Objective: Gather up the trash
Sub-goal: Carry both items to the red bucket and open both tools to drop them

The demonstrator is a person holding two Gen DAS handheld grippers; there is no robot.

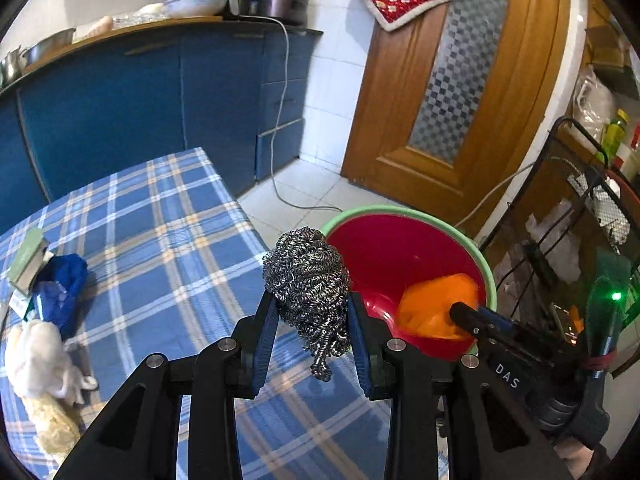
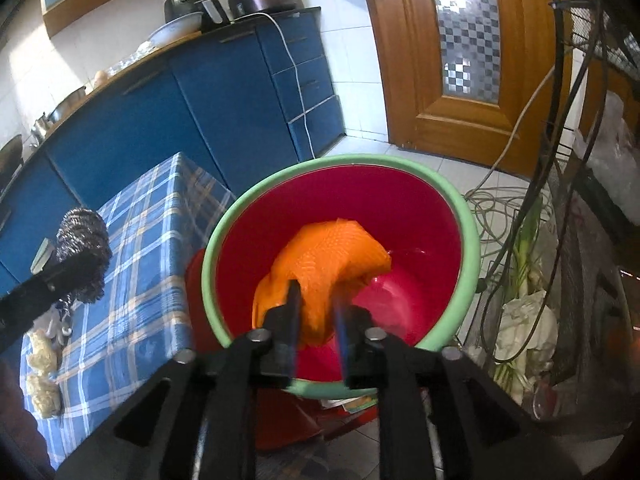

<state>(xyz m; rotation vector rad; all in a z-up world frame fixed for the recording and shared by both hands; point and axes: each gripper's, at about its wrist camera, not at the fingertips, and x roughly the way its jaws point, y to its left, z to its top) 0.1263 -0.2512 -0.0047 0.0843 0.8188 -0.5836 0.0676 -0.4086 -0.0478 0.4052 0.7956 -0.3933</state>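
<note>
My left gripper [image 1: 311, 304] is shut on a steel wool scrubber [image 1: 306, 280] and holds it above the table's right edge, just left of the red basin with a green rim [image 1: 348, 216]. The scrubber also shows in the right wrist view [image 2: 82, 256]. My right gripper [image 2: 318, 302] hangs over the basin's green rim [image 2: 468, 216], its fingers around an orange plastic bag [image 2: 332, 252] inside; the right finger is blurred. The bag also shows in the left wrist view [image 1: 432, 308]. A blue bag [image 1: 60, 284], a white cloth [image 1: 36, 356] and a small green box [image 1: 26, 256] lie on the checked tablecloth [image 1: 168, 248].
Blue kitchen cabinets [image 1: 140, 96] stand behind the table. A wooden door [image 1: 452, 80] is at the back right. A black wire rack [image 1: 576, 208] with bags and cables stands right of the basin. A red stool [image 2: 196, 292] sits under the basin.
</note>
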